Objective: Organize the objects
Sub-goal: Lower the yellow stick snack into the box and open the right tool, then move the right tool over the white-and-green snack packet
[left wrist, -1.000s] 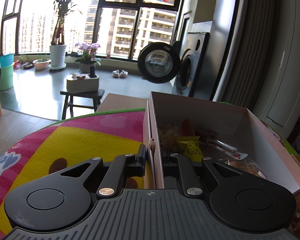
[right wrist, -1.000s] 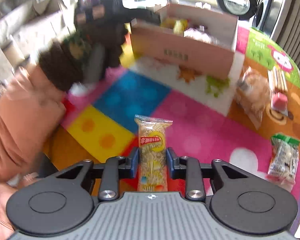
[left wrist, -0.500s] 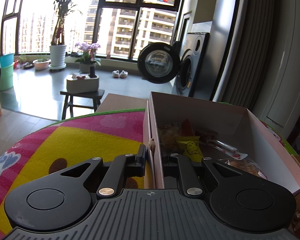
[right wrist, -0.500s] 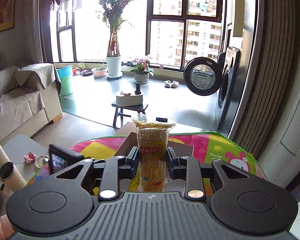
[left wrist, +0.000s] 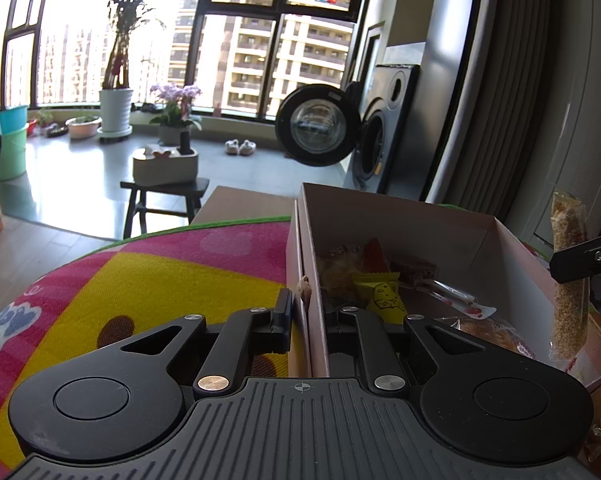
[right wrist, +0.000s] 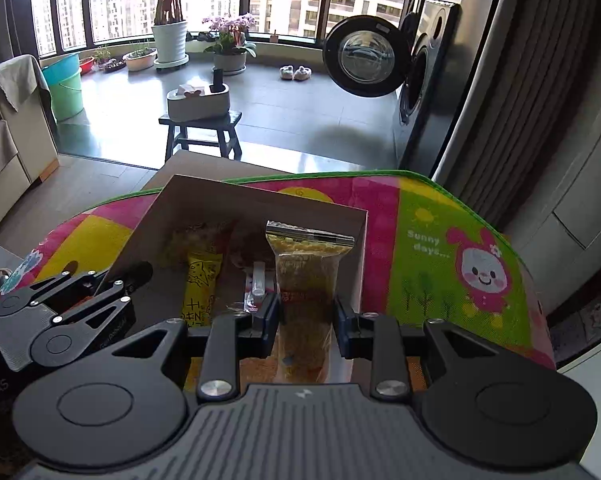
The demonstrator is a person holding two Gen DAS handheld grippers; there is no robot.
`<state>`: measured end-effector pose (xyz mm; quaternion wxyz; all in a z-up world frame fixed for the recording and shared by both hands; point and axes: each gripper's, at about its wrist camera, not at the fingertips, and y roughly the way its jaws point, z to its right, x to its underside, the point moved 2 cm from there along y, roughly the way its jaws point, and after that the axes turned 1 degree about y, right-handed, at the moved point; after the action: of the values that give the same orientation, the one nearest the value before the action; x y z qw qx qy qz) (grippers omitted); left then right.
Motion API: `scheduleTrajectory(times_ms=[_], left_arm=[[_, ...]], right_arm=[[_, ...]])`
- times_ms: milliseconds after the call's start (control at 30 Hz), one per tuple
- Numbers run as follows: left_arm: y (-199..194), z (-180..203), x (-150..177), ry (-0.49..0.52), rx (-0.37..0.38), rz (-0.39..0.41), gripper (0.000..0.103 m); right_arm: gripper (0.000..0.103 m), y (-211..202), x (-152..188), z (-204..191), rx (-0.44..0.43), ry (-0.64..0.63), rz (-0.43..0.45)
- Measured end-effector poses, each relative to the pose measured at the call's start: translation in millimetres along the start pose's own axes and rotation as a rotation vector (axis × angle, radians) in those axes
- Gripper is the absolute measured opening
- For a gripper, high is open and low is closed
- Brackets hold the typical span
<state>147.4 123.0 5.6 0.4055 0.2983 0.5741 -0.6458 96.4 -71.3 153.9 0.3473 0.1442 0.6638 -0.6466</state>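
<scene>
An open pink cardboard box point(left wrist: 400, 224) stands on the colourful mat, holding a yellow snack packet point(left wrist: 380, 296), a red-tipped clear wrapper point(left wrist: 452, 296) and a bread packet point(left wrist: 488, 332). My left gripper point(left wrist: 306, 304) is shut on the box's left wall. In the right wrist view the box point(right wrist: 260, 200) lies just below and ahead. My right gripper point(right wrist: 306, 312) is shut on a long clear packet of yellow crisps point(right wrist: 306, 272), held above the box's right half. That packet point(left wrist: 568, 280) hangs upright at the right edge of the left wrist view. The left gripper point(right wrist: 136, 276) shows at the box's left side.
The mat point(right wrist: 440, 248) covers a round table whose edge curves just beyond the box. Behind it are a dark stool point(right wrist: 200, 128) with a white tissue box, a washing machine with its door point(right wrist: 364, 60) open, grey curtains at right and a sofa point(right wrist: 8, 128) at left.
My right gripper has carried the crisps packet up from the mat, swung level, and now tilts down over the box. The left gripper has stayed on the box wall.
</scene>
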Motion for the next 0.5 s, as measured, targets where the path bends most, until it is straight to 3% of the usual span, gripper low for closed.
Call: scheduleTrajectory(times_ms=[133, 200, 267, 500], left_arm=[[0.1, 0.1, 0.0, 0.0, 0.0, 0.0, 0.015], [-0.1, -0.1, 0.0, 0.001, 0.0, 0.0, 0.015], [0.0, 0.0, -0.1, 0.0, 0.001, 0.0, 0.015], [0.5, -0.9, 0.2, -0.001, 0.002, -0.003, 0.015]], right_arm=[[0.028, 8.5, -2.5, 1.3, -0.009, 0.015, 0.001], [0.035, 7.7, -3.9, 3.7, -0.008, 0.015, 0.022], [0.05, 1.5, -5.1, 5.7, -0.007, 0.013, 0.043], [0.06, -28.8, 8.3, 26.6, 0.011, 0.034, 0.092]])
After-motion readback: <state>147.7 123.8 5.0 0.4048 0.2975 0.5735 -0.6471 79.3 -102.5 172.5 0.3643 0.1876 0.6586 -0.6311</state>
